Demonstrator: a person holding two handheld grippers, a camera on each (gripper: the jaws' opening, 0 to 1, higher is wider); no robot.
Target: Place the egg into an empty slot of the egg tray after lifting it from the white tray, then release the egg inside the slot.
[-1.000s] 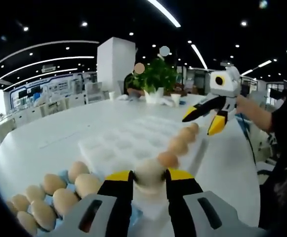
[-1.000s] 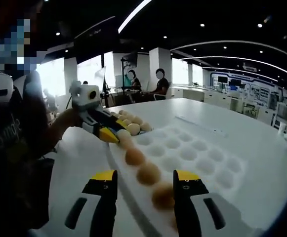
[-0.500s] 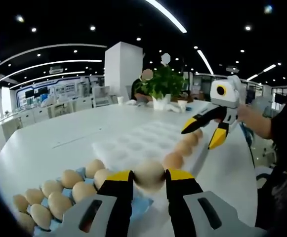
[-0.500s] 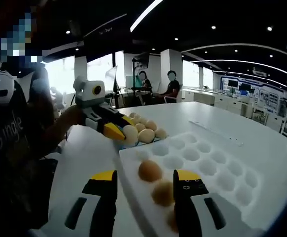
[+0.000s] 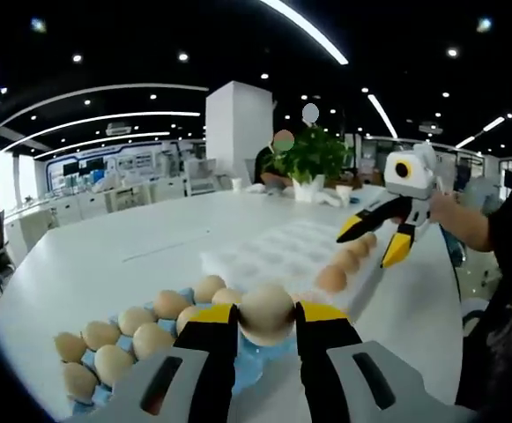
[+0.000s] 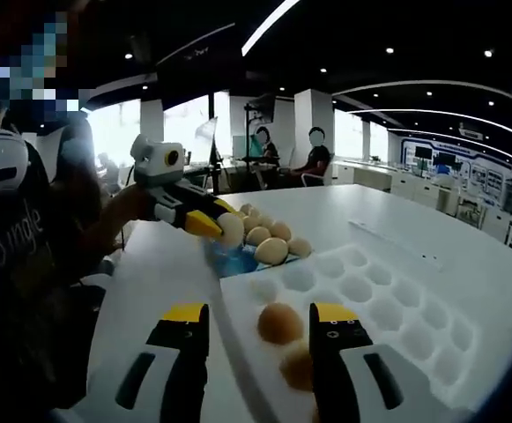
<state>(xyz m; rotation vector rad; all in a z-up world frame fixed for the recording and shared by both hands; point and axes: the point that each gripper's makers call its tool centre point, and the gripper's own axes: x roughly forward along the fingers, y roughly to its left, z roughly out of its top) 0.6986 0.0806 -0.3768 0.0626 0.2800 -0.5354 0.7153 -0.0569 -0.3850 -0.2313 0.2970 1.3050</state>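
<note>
Left hand-held gripper (image 5: 267, 310): yellow-tipped jaws clamped on the egg (image 5: 267, 313) (pale tan, smooth, oval), carried above the blue tray edge, apart from any slot

Right hand-held gripper (image 6: 259, 319): jaws spread wide, holding nothing, hovering over the near end of the white tray (image 6: 388, 291)

White tray: matt moulded sheet of round shallow cups, mostly vacant; a few brown eggs (image 6: 279, 322) along one edge

Blue tray (image 5: 256, 363): glossy plastic, crowded with tan eggs (image 5: 137, 319) in rows (free cups hard to tell)

Bench (image 5: 123, 264): white, smooth, broad

Hazards, judged: thin shell cracked by too hard a squeeze; rounded egg slipping from narrow hard tips if tilted; knock against packed neighbours on descent; release above a cup rather than in it, causing a roll
</note>
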